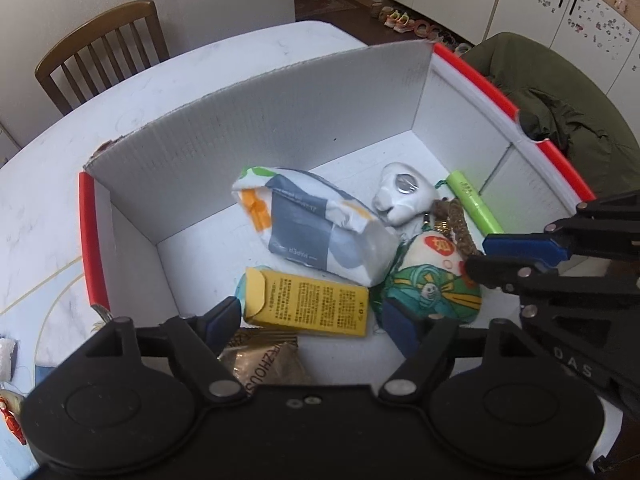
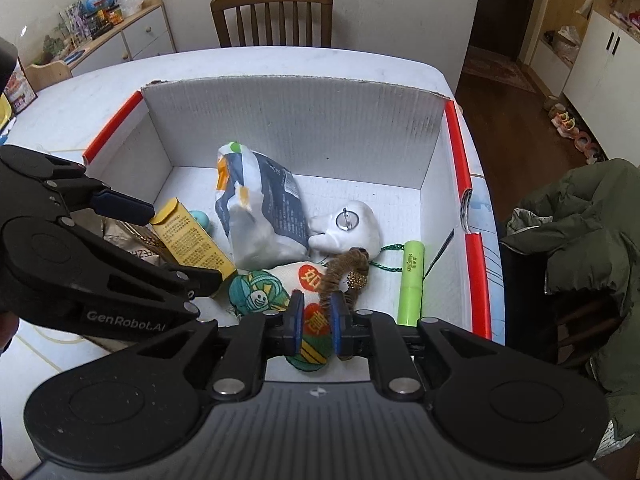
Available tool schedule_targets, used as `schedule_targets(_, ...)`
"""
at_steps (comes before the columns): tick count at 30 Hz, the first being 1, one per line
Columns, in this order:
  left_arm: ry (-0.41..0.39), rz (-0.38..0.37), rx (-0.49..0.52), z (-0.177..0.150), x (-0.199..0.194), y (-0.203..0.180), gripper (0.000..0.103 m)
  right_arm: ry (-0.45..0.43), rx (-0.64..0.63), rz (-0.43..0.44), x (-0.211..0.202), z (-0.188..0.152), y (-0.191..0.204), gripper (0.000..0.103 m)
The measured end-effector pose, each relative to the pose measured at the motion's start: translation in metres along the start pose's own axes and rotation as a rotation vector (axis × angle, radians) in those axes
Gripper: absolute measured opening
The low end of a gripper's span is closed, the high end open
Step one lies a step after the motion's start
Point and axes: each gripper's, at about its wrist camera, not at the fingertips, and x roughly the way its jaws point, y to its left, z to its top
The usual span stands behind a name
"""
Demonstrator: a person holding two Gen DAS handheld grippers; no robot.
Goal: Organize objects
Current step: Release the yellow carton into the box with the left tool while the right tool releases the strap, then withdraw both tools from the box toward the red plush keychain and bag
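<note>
Both of my grippers hang over the open white corrugated box with red edge strips (image 2: 456, 148), which stands on the white marble-patterned table (image 1: 120, 92). My left gripper (image 1: 310, 322) holds its jaws wide, one blue-padded finger on each side of the yellow rectangular carton printed with black text (image 1: 306, 307); whether the pads touch the carton I cannot tell. In the right wrist view the same carton (image 2: 192, 240) lies between those spread fingers, above a crinkled brown foil packet (image 2: 136, 246) and beside a small teal rounded object (image 2: 200, 218). My right gripper (image 2: 316, 322) has its jaws narrow, closed on the near end of the cream fabric pouch with green cartoon print and red-orange round patches (image 2: 276, 286). A brown braided cord with a gold bead (image 2: 348, 270) lies across the pouch and runs down beside the right-hand pad. Behind the pouch rest a white and grey soft pack of paper tissues (image 2: 256, 208), tilted on its side, and a white moulded figure head with a round metal eye (image 2: 348, 226) touching the pack. A lime-green cylindrical tube (image 2: 412, 280) lies near the box's right wall, apart from the pouch. A brown wooden slat-back chair (image 2: 272, 16) stands beyond the table, and an olive-green padded jacket (image 2: 580, 232) is draped to the right.
</note>
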Motion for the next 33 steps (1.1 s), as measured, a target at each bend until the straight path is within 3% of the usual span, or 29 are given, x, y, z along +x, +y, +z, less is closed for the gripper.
schedule_targets(8, -0.049, -0.01, -0.01, -0.004, -0.019, 0.003, 0.083, -0.034, 0.032, 0.021, -0.017, -0.002, -0.003, 0.028)
schedule_targets(18, -0.14, -0.027, -0.004, -0.013, -0.054, 0.011, 0.086, -0.083, 0.04, 0.042, -0.047, 0.001, 0.007, 0.031)
schedule_targets(22, -0.179, -0.023, -0.009, -0.016, -0.066, 0.018, 0.087, -0.117, 0.036, 0.038, -0.061, 0.001, 0.016, 0.048)
schedule_targets(33, -0.254, -0.051, -0.057, -0.036, -0.106, 0.052, 0.092, -0.171, 0.037, 0.065, -0.088, 0.006, 0.043, 0.055)
